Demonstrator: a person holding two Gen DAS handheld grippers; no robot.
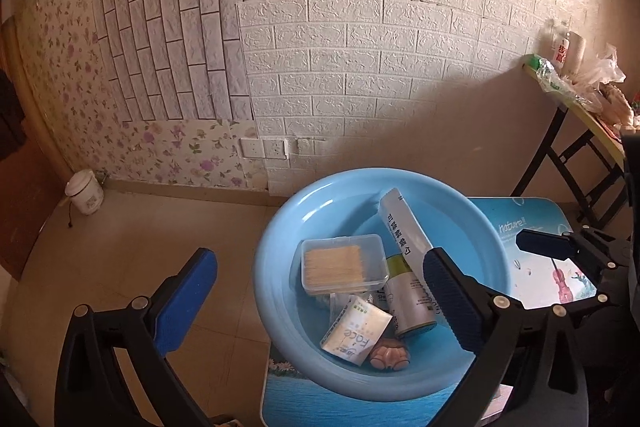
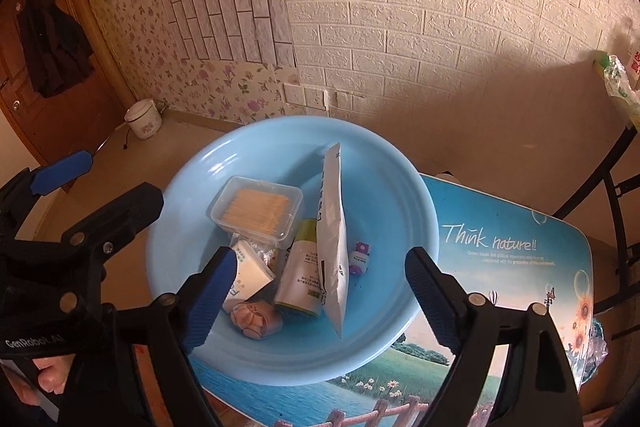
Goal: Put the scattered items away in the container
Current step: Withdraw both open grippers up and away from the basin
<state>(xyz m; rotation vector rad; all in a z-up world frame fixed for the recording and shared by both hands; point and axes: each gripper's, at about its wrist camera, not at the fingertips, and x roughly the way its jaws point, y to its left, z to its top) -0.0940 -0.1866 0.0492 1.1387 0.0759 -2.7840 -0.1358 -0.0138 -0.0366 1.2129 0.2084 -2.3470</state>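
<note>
The left gripper (image 1: 320,291) stands wide apart with nothing clamped; the light blue basin (image 1: 280,339) lies ahead of its right jaw, on the small printed table (image 2: 520,267); the right gripper (image 2: 320,291) is also spread wide and empty, the basin straight ahead between its jaws; inside lie a clear toothpick box (image 2: 258,209), a white pouch (image 2: 332,239), a white bottle (image 2: 300,275), a tissue pack (image 2: 252,271) just beyond the left jaw, and a small pink toy (image 2: 256,319).
</note>
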